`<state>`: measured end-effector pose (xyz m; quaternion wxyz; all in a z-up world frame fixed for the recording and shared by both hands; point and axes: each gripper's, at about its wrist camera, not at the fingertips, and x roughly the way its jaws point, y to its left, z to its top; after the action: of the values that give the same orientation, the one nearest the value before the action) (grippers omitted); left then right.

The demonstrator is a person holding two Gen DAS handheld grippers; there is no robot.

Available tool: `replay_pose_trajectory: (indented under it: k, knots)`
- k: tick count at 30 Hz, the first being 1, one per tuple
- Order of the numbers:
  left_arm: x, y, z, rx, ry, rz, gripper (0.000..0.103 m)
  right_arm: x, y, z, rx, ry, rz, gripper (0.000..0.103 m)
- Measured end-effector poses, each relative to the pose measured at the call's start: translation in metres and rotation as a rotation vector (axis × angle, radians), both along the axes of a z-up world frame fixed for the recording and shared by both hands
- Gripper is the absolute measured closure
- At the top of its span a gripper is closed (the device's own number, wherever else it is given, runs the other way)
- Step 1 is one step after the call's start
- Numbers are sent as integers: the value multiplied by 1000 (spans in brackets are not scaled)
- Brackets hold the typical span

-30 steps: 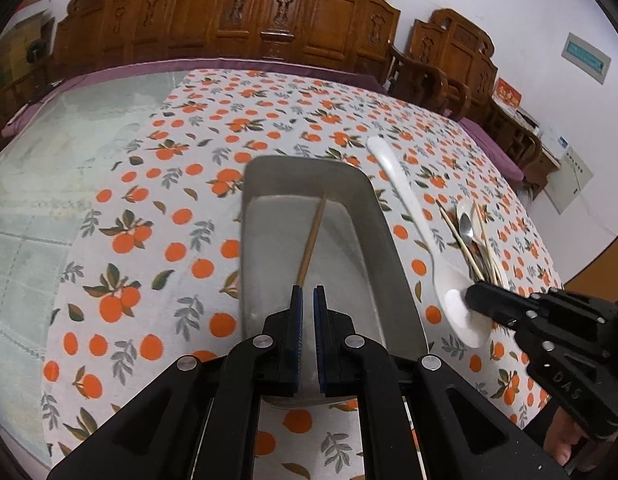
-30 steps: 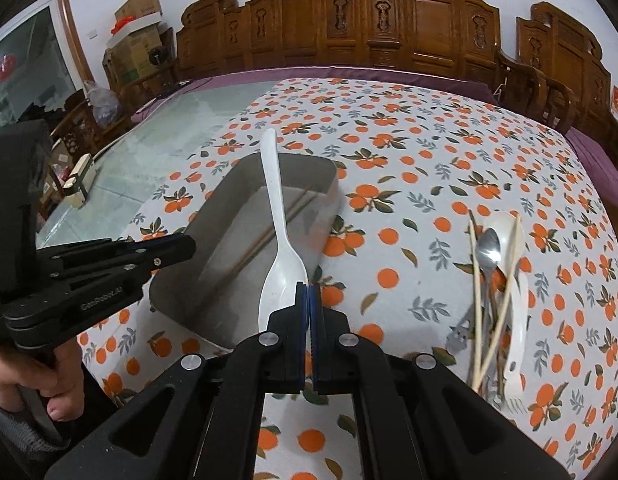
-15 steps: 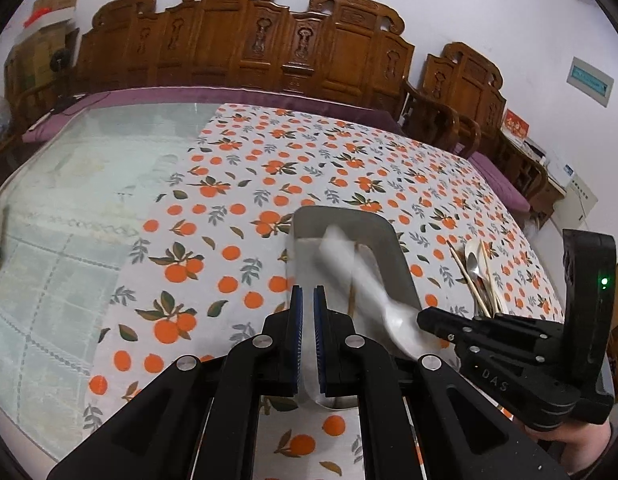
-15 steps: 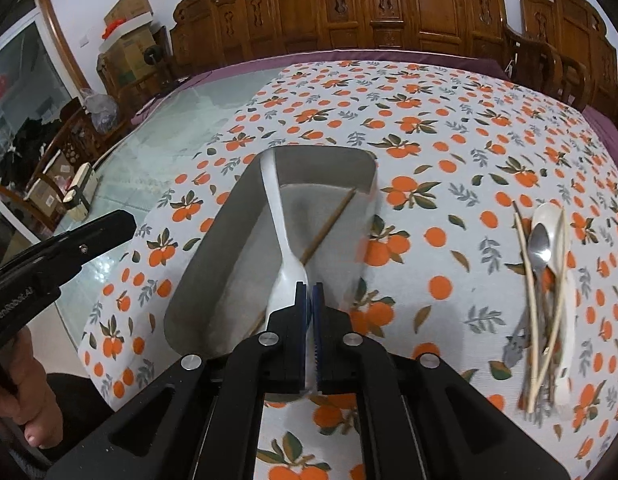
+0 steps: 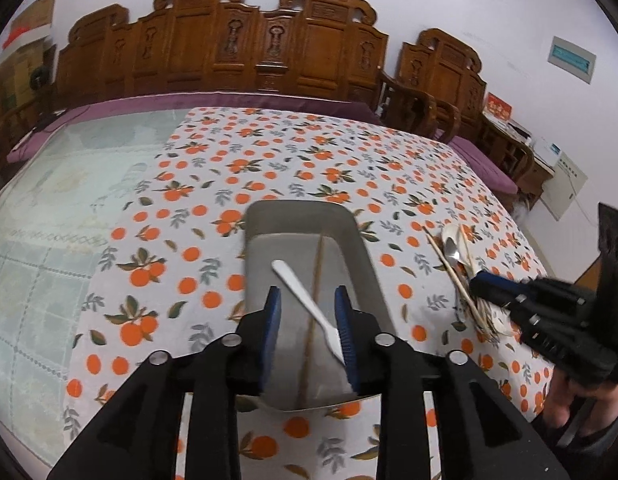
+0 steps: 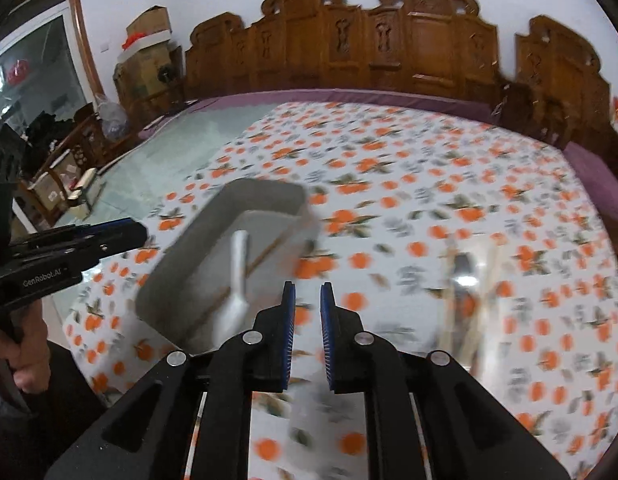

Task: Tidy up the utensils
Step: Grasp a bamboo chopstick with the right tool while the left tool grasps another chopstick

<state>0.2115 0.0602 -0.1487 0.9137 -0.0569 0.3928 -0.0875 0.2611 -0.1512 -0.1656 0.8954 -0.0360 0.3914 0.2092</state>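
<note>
A grey metal tray [image 5: 357, 248] stands on the orange-print tablecloth. In it lie a white spoon [image 5: 305, 304] and one wooden chopstick [image 5: 315, 292]. My left gripper [image 5: 309, 320] is open and empty, low over the tray's near end. My right gripper [image 6: 308, 312] is open and empty, to the right of the tray [image 6: 181, 264], with the white spoon [image 6: 237, 280] lying inside. A pile of utensils [image 5: 457, 264] with chopsticks, a metal spoon and a white spoon lies to the right; it is blurred in the right wrist view [image 6: 465, 280].
Carved wooden chairs [image 5: 269, 48] line the far side of the table. The left part of the table is bare glass [image 5: 49, 200]. The right gripper also shows at the right edge of the left wrist view [image 5: 481, 280].
My right gripper opened and let the white spoon drop into the tray, then moved right. My left gripper opened and stays over the tray.
</note>
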Motion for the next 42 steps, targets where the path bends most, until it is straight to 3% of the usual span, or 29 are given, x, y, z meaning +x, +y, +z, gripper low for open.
replay_pose_trajectory:
  k: [2, 3, 5, 11, 16, 23, 32, 38, 42]
  knots:
    - [0, -10, -1, 4, -4, -13, 62, -2, -16, 0, -27, -18, 5, 86]
    - [0, -15, -2, 4, -4, -21, 56, -3, -24, 0, -37, -27, 9, 76]
    - [1, -23, -3, 9, -7, -34, 54, -3, -37, -3, -39, -24, -3, 70]
    - [0, -44, -7, 19, -22, -50, 45, 1, -59, -26, -54, 17, -23, 70]
    - [-3, -55, -11, 20, -31, -57, 44, 1, -59, -56, -58, 68, -28, 70]
    - [-8, -71, -15, 25, -37, -82, 44, 14, -73, -68, -28, 95, -103, 70]
    - [-19, -93, -14, 24, -61, -129, 43, 44, -79, -81, -36, 145, -153, 83]
    - [-21, -103, -20, 49, -52, -143, 43, 38, -81, -80, -64, 126, -143, 90]
    - [-22, -110, -26, 75, -47, -147, 43, 29, -94, -72, -10, 121, -154, 97]
